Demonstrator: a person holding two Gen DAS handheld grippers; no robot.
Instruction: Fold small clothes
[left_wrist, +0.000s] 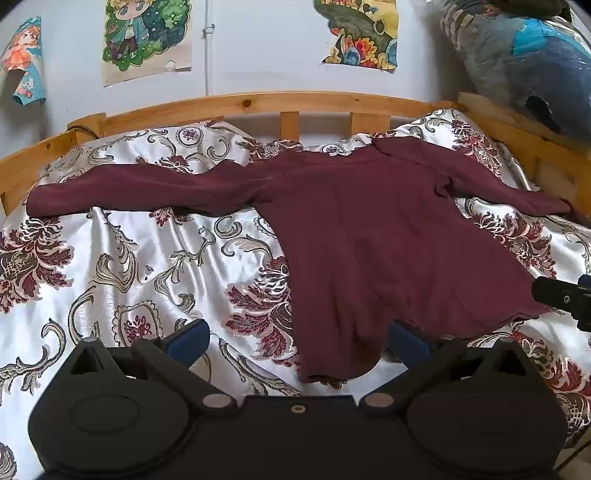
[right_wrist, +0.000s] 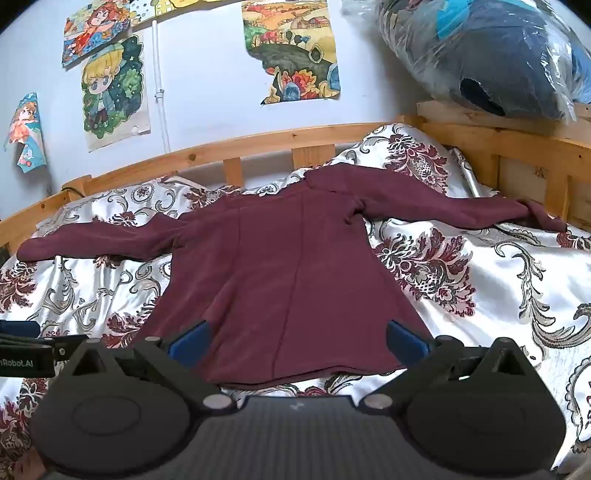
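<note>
I am holding both grippers, left gripper and right gripper, spread wide, empty; the maroon long-sleeved top is lying just ahead, hem nearest, sleeves stretching sideways.

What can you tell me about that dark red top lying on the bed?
The top is a plain maroon long-sleeved garment of soft, matte knit-like cloth, with lengthwise seams down its body. It lies spread flat and unfolded on the patterned satin bedspread, both sleeves stretched out sideways, neck toward the wooden rail, hem nearest the cameras. Its hem is slightly rumpled. Only the bedspread touches it.
</note>
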